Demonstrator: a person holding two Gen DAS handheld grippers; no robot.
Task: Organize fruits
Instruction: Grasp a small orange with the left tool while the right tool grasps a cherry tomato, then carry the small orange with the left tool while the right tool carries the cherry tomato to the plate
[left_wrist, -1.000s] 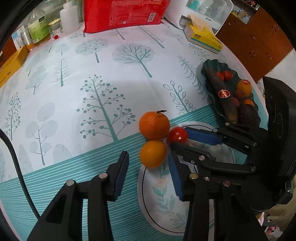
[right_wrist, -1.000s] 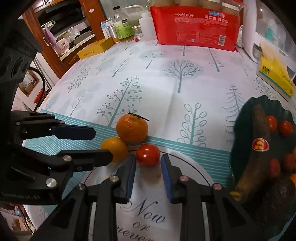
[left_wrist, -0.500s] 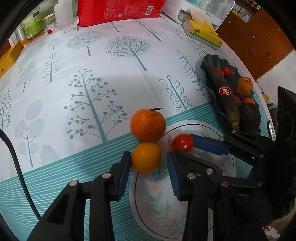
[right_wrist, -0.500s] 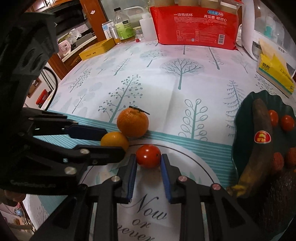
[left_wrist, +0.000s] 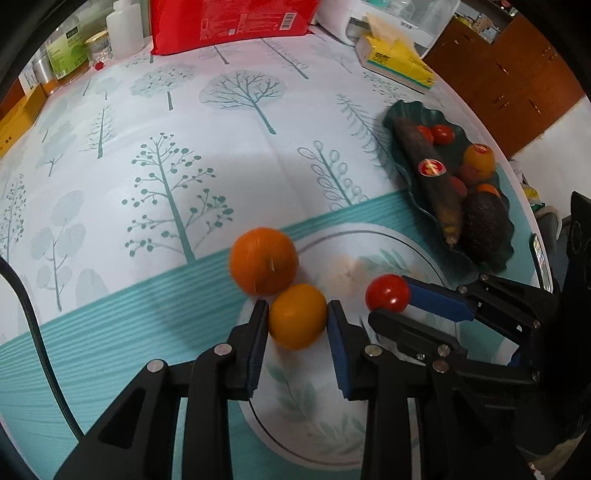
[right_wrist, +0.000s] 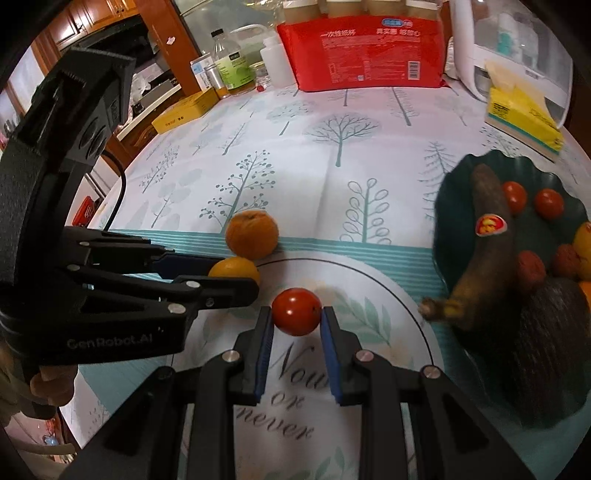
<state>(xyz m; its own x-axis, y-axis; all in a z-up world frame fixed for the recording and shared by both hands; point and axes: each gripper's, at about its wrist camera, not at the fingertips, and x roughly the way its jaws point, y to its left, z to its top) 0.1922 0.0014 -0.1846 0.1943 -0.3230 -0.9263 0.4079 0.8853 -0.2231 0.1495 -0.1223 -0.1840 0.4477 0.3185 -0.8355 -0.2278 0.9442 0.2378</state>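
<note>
A small orange (left_wrist: 297, 315) sits between the blue pads of my left gripper (left_wrist: 295, 310), whose jaws are closing and touch it on both sides. A bigger tangerine (left_wrist: 263, 260) rests against it on the far side. My right gripper (right_wrist: 296, 314) is shut on a red tomato (right_wrist: 296, 312) just above the tablecloth's round print. From the right wrist, the left gripper (right_wrist: 236, 277) and its orange (right_wrist: 234, 268) lie to the left, the tangerine (right_wrist: 252, 233) behind them. A dark green plate (right_wrist: 532, 170) on the right holds a banana (right_wrist: 487, 221), an avocado (right_wrist: 546, 332) and several small fruits.
A red package (right_wrist: 362, 51), bottles (right_wrist: 232, 62) and a yellow box (right_wrist: 184, 110) line the table's far side. A yellow tissue box (right_wrist: 521, 110) stands at the far right beside a white appliance. A hand (right_wrist: 48, 384) holds the left gripper's handle.
The left jaws have narrowed onto the small orange. The right gripper has carried the tomato to the right, away from the oranges. The tangerine has rolled, and its stem no longer shows.
</note>
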